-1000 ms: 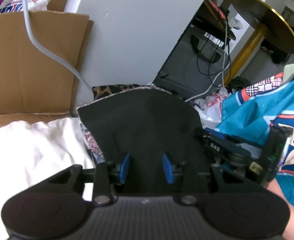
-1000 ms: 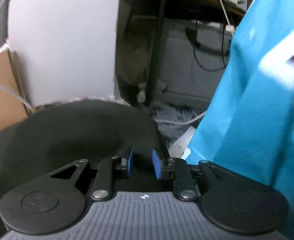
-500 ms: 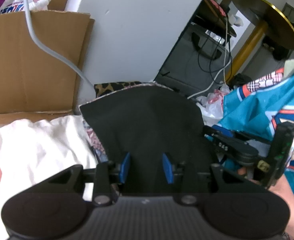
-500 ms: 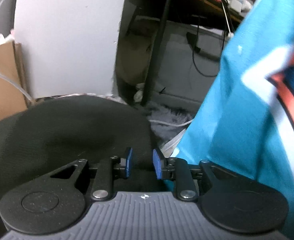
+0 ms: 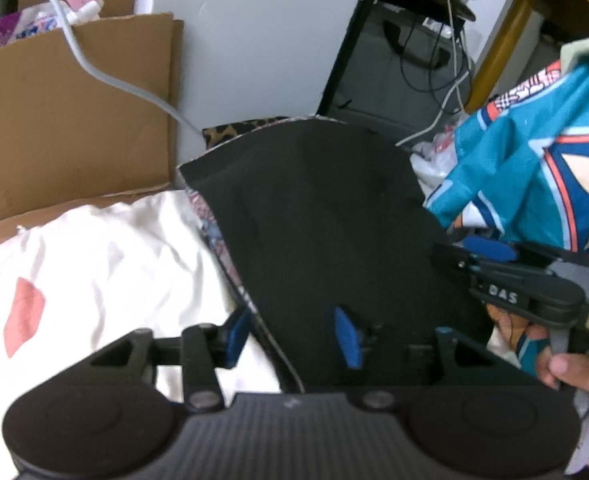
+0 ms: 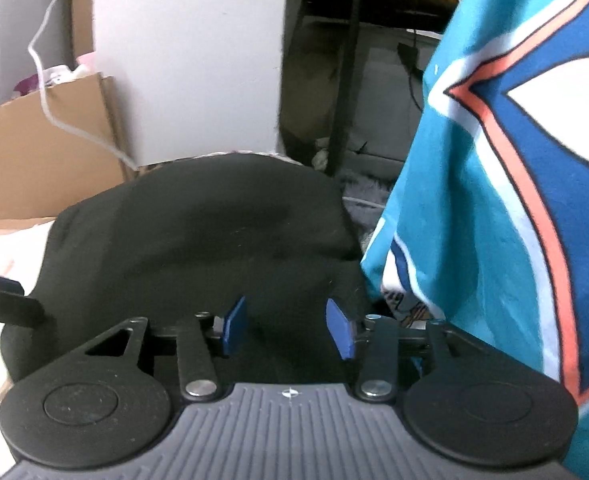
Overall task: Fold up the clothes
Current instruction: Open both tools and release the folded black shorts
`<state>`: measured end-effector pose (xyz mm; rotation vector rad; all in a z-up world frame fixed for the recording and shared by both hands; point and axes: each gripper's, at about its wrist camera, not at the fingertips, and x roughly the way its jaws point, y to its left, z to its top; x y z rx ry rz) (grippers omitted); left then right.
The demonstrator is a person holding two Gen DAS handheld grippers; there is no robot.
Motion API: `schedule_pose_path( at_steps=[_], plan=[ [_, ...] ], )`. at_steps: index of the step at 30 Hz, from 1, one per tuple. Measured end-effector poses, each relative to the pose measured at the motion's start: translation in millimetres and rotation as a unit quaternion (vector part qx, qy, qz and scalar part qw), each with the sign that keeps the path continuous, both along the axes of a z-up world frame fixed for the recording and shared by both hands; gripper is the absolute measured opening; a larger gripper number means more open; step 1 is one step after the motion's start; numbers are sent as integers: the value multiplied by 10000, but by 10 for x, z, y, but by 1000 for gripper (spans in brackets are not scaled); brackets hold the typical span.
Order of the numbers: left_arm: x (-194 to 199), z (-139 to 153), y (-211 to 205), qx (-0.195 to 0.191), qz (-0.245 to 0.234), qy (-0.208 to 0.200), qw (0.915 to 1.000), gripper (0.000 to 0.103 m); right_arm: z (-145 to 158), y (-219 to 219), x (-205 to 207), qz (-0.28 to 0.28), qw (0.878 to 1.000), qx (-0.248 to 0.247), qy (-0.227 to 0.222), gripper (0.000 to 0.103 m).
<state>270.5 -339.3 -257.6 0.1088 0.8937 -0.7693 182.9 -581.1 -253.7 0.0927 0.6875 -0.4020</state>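
A black garment [image 5: 314, 220] lies folded on the bed, its patterned lining showing along the left edge. My left gripper [image 5: 292, 336] is open just above that edge, one finger over the white cloth [image 5: 94, 260] and the other over the black fabric. My right gripper [image 6: 287, 332] is open too, low over the black garment [image 6: 198, 232], with nothing between its pads. It also appears from the side as the right gripper [image 5: 490, 250] in the left wrist view. A teal cartoon-print garment [image 6: 494, 200] hangs close on its right; what holds the teal garment [image 5: 514, 168] up is hidden.
A cardboard box [image 5: 66, 120] with a grey cable [image 5: 106, 76] stands behind the bed on the left, next to a white panel [image 5: 254, 40]. Beyond the bed are a dark desk with cables [image 5: 414, 52] and a gold-legged table [image 5: 506, 28]. A hand [image 5: 570, 372] grips the right gripper's handle.
Both grippers' jaws have spread wider, the right one most. The left gripper has shifted left to the black garment's edge. The teal garment has swung nearer the right gripper.
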Motion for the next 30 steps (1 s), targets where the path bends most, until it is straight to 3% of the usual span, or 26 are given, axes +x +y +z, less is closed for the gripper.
schedule_pose_path(
  at_steps=[4, 10, 13, 20, 27, 30],
  plan=[
    [-136, 99, 53, 235, 120, -143, 9995, 76, 139, 123, -96, 110, 9997, 214, -92, 73],
    [-277, 258, 210, 629, 457, -91, 9969, 81, 464, 347, -138, 428, 9984, 375, -52, 94],
    [-348, 414, 334, 707, 540, -152, 9959, 92, 703, 462, -172, 557, 9975, 423, -71, 98],
    [-571, 995, 619, 942, 559, -781, 9909, 97, 1168, 781, -329, 713, 9954, 637, -7, 99],
    [-863, 1546, 907, 943, 557, -709, 9915, 98, 1480, 959, -550, 132, 9902, 1373, 192, 99],
    [-1019, 1752, 1021, 1004, 597, -689, 9908, 98, 1580, 1069, -614, 38, 9887, 1470, 298, 99]
  ],
)
